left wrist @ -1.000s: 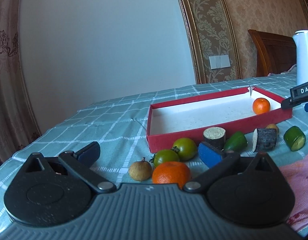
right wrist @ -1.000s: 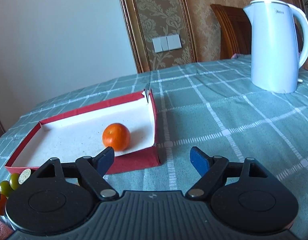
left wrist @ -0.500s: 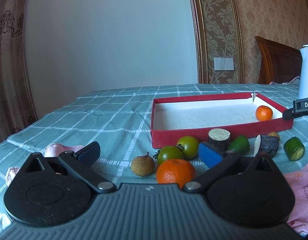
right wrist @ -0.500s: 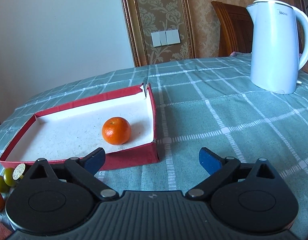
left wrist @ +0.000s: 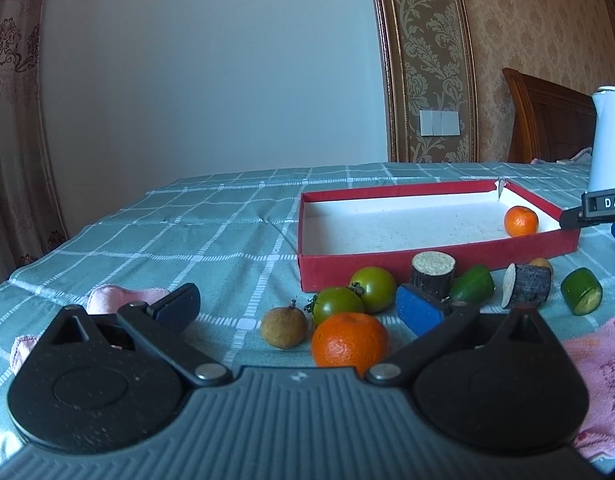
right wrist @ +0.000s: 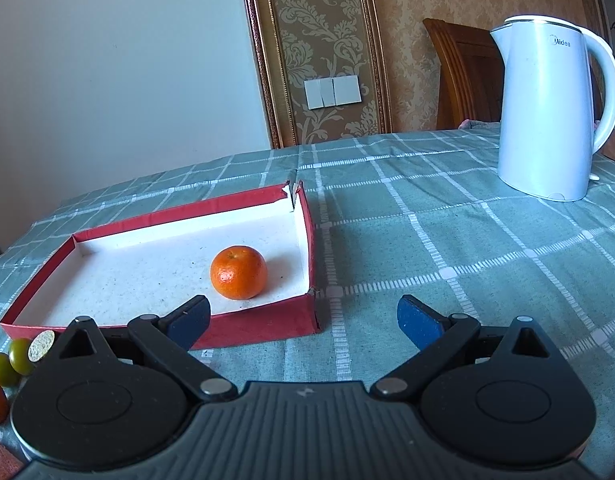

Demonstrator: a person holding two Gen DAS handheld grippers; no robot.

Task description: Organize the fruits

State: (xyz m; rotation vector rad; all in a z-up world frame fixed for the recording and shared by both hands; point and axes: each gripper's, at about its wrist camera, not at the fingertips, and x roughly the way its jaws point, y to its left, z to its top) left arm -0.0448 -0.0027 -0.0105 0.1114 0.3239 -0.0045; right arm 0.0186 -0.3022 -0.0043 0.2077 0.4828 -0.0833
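Observation:
In the left wrist view my left gripper (left wrist: pixel 299 312) is open, low over the checked tablecloth. A tangerine (left wrist: pixel 349 344) lies on the cloth just ahead, between the spread fingers and untouched. Around it are a brown longan (left wrist: pixel 283 326), two green tomatoes (left wrist: pixel 337 304), dark cane pieces (left wrist: pixel 433 274) and green cucumber pieces (left wrist: pixel 473 288). Behind them stands a red box (left wrist: pixel 427 256) with a second tangerine (left wrist: pixel 521 221) inside. My right gripper (right wrist: pixel 303 320) is open and holds nothing, at the near right corner of the red box (right wrist: pixel 259 330), close to that tangerine (right wrist: pixel 238 272).
A white kettle (right wrist: pixel 547 112) stands at the back right of the table, with a wooden chair behind it. A pink cloth (left wrist: pixel 599 368) lies at the near right and another pink cloth (left wrist: pixel 107 296) at the near left. The right gripper's tip (left wrist: pixel 603 210) shows beside the box.
The right gripper's jaws have spread wider beside the box. The left view has rolled level, bringing the left pink cloth into sight. The fruits have not moved.

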